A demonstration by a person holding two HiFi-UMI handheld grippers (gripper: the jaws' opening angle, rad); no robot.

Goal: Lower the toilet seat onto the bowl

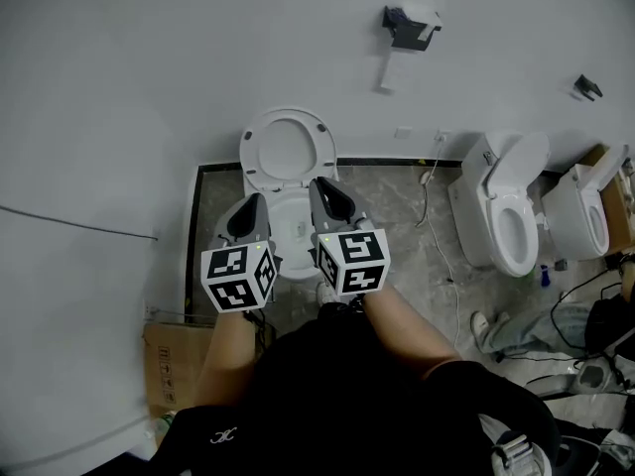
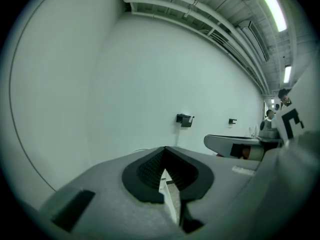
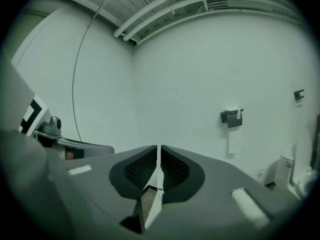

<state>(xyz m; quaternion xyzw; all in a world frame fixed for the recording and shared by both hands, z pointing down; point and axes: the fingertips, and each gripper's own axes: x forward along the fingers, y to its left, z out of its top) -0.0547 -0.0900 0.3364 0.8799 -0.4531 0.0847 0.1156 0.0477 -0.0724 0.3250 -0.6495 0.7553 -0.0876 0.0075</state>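
Note:
A white toilet stands against the wall in the head view, its seat (image 1: 289,150) raised upright above the bowl (image 1: 286,228). My left gripper (image 1: 255,200) hovers over the bowl's left rim, and my right gripper (image 1: 318,182) is over the right rim, near the foot of the raised seat. Neither one touches the seat. In the left gripper view the left gripper (image 2: 165,149) has its jaws together with nothing held and faces the bare wall. The right gripper (image 3: 158,148) looks the same in its own view.
Two more white toilets (image 1: 507,209) (image 1: 579,213) stand to the right, with cables (image 1: 438,228) trailing over the marble floor. A paper holder (image 1: 411,25) hangs on the wall. A cardboard box (image 1: 167,363) lies at lower left. Someone's shoe (image 1: 482,327) is at right.

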